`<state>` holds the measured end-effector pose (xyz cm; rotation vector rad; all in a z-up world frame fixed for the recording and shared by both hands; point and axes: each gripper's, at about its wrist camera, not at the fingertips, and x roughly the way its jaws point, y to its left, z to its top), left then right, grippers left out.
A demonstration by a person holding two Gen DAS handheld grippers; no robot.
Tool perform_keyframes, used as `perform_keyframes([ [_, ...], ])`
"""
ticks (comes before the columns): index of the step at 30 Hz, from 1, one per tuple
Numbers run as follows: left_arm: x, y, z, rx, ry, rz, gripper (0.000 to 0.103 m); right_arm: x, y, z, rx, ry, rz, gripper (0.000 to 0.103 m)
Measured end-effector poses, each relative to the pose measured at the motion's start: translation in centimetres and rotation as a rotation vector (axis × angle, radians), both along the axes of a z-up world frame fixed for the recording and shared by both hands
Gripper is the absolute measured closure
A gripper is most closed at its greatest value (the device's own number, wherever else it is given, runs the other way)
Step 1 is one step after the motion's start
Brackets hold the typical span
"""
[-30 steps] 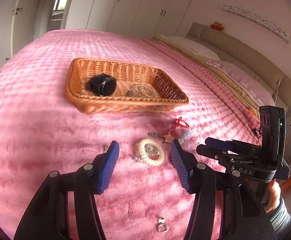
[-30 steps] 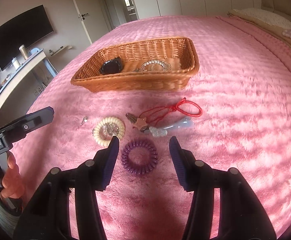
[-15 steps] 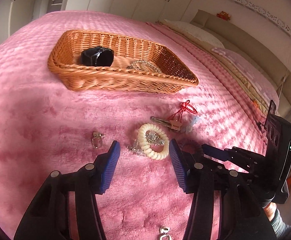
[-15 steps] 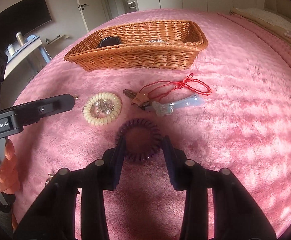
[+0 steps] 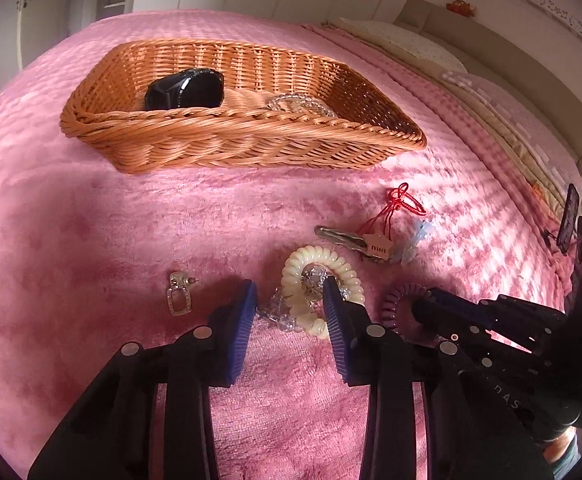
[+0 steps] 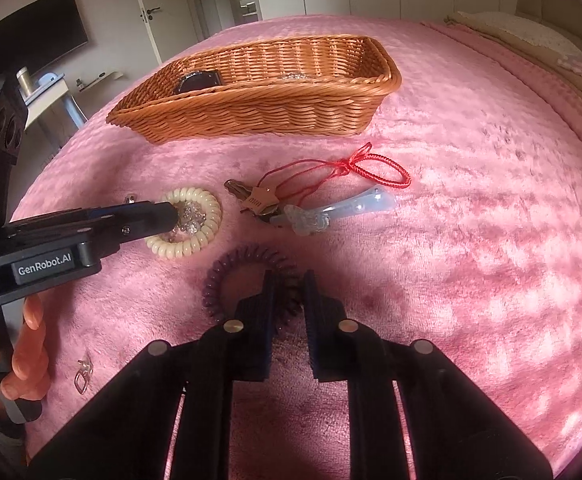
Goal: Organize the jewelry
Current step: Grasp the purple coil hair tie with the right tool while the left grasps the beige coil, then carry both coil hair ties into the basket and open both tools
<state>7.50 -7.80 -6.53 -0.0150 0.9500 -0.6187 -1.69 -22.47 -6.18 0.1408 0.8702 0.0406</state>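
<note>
Jewelry on pink plush bedspread (image 5: 91,240), purple coil (image 6: 227,280) pinched in right gripper (image 6: 289,292), left gripper (image 5: 291,300) spread over cream coil (image 5: 315,256)

Woven wicker basket (image 5: 227,140) on plush pink blanket (image 5: 71,240); glossy cream plastic coil tie (image 5: 319,260); shiny metal key (image 5: 339,237).

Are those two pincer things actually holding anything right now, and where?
The right hand-held gripper is pinching the purple coil hair tie at its near rim. The left hand-held gripper is open, straddling one side of the cream coil hair tie, holding nothing.
</note>
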Motion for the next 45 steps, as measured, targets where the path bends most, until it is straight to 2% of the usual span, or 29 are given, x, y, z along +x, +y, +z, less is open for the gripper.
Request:
perform_keyframes([
  [5, 0.1, 0.0, -0.1, 0.007, -0.008, 0.006, 0.089, -0.1, -0.1, 0.0, 0.009, -0.004, 0.002, 0.091],
  [8, -0.3, 0.4, 0.2, 0.001, -0.02, 0.003, 0.093, -0.2, -0.1, 0.0, 0.016, -0.007, 0.005, 0.093],
  [21, -3.9, 3.7, 4.3, -0.086, -0.108, 0.002, 0.094, -1.7, 0.1, 1.3, 0.033, -0.067, 0.013, 0.094],
  [26, -4.1, 4.6, 5.2, -0.114, -0.108, 0.011, 0.094, -1.9, 0.0, 1.6, 0.035, -0.072, 0.01, 0.094],
  [31, -3.4, 6.0, 5.0, -0.24, -0.016, -0.006, 0.093, -1.9, 0.0, 1.6, 0.043, -0.07, 0.014, 0.094],
  [34, -3.3, 6.3, 4.2, -0.199, -0.031, 0.028, 0.093, -1.7, -0.4, 1.3, 0.058, -0.062, 0.009, 0.094],
  [37, -2.8, 6.9, 3.2, -0.214, 0.008, 0.045, 0.093, -1.6, -0.7, 1.2, 0.075, -0.059, 0.006, 0.094],
  [40, -2.1, 8.2, 2.2, -0.326, 0.08, 0.052, 0.093, -1.4, -0.9, 0.9, 0.087, -0.052, 0.003, 0.094],
  [45, -1.5, 9.6, 2.1, -0.451, 0.131, 0.059, 0.093, -1.4, -1.1, 0.8, 0.094, -0.051, 0.003, 0.094],
])
